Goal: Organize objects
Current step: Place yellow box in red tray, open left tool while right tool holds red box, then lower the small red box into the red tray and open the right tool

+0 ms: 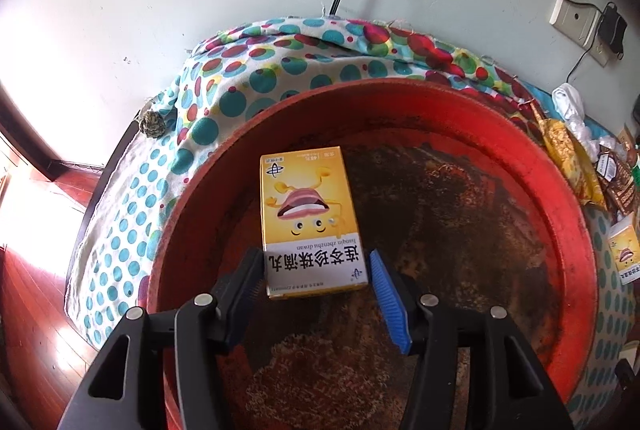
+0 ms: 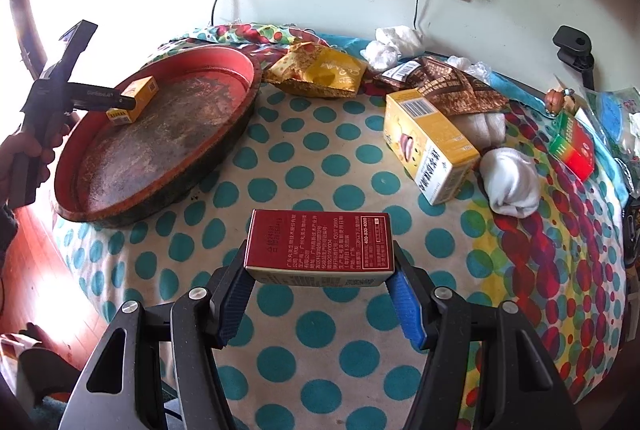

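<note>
Nearest the right wrist camera, the right gripper [image 2: 320,266] holds a dark red box [image 2: 320,244] by its ends, lifted over the spotted cloth of the table [image 2: 312,166]. To the far left, the left gripper [image 1: 316,286] stands wide around a yellow box [image 1: 310,218] lying in the red tray [image 1: 540,166], its blue pad apart from the carton (the black one looks just beside it). Withdrawing carelessly could drag that box askew; a slack hold could let the red box twist and drop outside the tray.
</note>
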### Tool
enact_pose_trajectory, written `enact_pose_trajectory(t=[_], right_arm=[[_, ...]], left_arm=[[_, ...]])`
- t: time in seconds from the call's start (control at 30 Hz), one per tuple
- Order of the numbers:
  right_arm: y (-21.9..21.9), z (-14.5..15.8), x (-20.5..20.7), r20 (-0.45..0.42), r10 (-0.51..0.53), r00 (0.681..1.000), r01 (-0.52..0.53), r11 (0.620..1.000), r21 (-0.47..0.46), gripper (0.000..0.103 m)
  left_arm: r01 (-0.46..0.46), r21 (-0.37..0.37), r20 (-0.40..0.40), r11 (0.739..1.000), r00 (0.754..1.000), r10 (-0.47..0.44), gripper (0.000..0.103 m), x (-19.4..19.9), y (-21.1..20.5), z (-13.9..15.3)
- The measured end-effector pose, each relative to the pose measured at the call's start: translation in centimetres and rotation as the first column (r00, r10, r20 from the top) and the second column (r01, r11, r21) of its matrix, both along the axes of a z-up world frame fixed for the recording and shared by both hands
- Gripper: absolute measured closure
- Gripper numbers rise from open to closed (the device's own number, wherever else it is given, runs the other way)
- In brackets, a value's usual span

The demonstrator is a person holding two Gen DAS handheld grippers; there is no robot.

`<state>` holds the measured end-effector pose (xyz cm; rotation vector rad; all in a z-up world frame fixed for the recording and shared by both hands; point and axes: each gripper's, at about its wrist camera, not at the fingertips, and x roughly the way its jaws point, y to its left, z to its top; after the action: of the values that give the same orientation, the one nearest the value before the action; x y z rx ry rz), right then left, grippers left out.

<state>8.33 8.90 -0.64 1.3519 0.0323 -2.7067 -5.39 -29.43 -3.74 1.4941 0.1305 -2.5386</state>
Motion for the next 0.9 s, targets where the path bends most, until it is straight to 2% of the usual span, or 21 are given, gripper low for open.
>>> enact_pose_trajectory(t=[0.2, 0.43, 0.6, 0.7, 0.77, 0.9], right_arm=[[-1.9, 1.7, -1.6, -0.043, 0.053, 0.998, -0.052, 0.999, 0.013, 0.043], [-6.8, 3.4, -5.4, -0.080, 0.173, 0.982, -0.169, 0.985, 0.044, 0.043], [-9.8, 3.4, -10.7, -0.034, 0.211, 0.977, -0.212, 0.977, -0.023, 0.043], [-11.8, 2.7, -14.5, 0.011, 0.226, 0.974, -0.225, 0.974, -0.036, 0.043], [-13.2, 2.1, -16.8, 0.038, 0.226, 0.973, -0.226, 0.974, -0.015, 0.043], [-16.7, 1.2, -20.2, 0.065, 0.256, 0.965, -0.259, 0.964, 0.053, 0.043]], left_arm=[[-0.007, 0.032, -0.034, 0.999, 0.999, 0.008, 0.046, 2.2, 0.9, 1.3], [-0.031, 0.093, -0.039, 0.995, 0.999, 0.035, 0.046, 6.0, 2.0, 1.8], [-0.074, 0.093, -0.035, 0.993, 0.996, 0.077, 0.044, 8.7, 2.4, 2.1], [-0.072, 0.142, -0.030, 0.987, 0.997, 0.077, 0.043, 10.3, 2.3, 1.8], [-0.091, 0.169, -0.019, 0.981, 0.995, 0.095, 0.042, 11.1, 2.2, 1.6], [-0.123, 0.146, -0.017, 0.982, 0.992, 0.127, 0.042, 12.0, 2.1, 1.6]])
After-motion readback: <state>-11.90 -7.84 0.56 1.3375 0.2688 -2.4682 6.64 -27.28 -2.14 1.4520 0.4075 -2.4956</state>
